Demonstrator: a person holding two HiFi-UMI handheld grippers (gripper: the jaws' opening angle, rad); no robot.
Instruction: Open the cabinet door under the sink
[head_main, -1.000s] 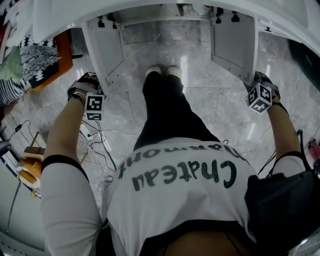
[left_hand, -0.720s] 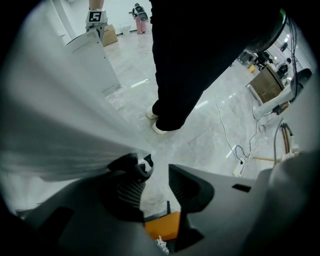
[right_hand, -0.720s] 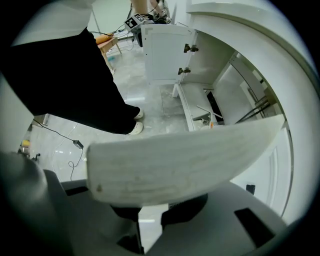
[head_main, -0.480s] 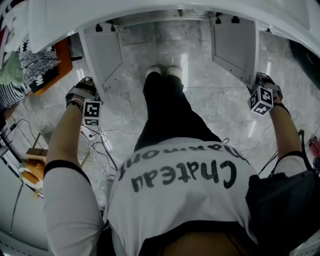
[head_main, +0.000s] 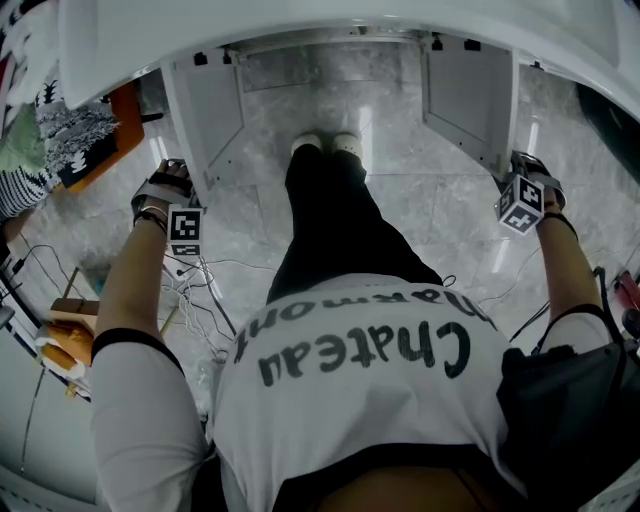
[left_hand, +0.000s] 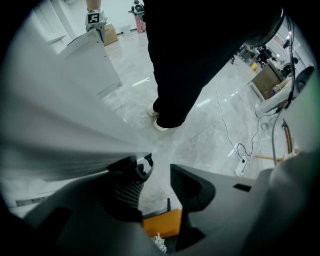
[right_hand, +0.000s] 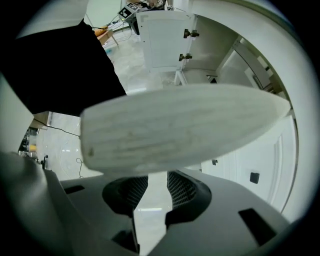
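- Grey marble floor (head_main: 440, 210) runs under the white counter (head_main: 300, 25), whose front edge curves across the top of my head view.
- Below that front edge the cabinet (head_main: 330, 65) stands open, both doors swung out toward me.
- Left door (head_main: 205, 110) hangs off the counter's left end, and right door (head_main: 468, 90) off its right end. Each has its free edge nearest the person.
- Left gripper (head_main: 172, 175) sits just beside the left door's free edge. In its own view its jaws are apart, with only floor showing in the gap at the left gripper (left_hand: 160, 167).
- That door (left_hand: 60, 130) is a white blur ending right at the tip of the left-hand jaw. I can't tell whether they touch.
- Right gripper (head_main: 520, 162) is at the right door's free edge. In the right gripper view (right_hand: 154, 177) the jaws stand a little apart.
- The right door's pale, grained edge (right_hand: 185, 125) lies across just in front of those jaw tips. A white strip shows in the gap, and I can't say what it is.
- Past that edge I see the other door (right_hand: 165, 40) with its two hinges (right_hand: 187, 34).
- Legs (head_main: 330, 220) in dark trousers and pale shoes (head_main: 328, 143) stand between the doors, facing the cabinet.
- Cables (head_main: 190, 290) trail on the floor near the left arm.
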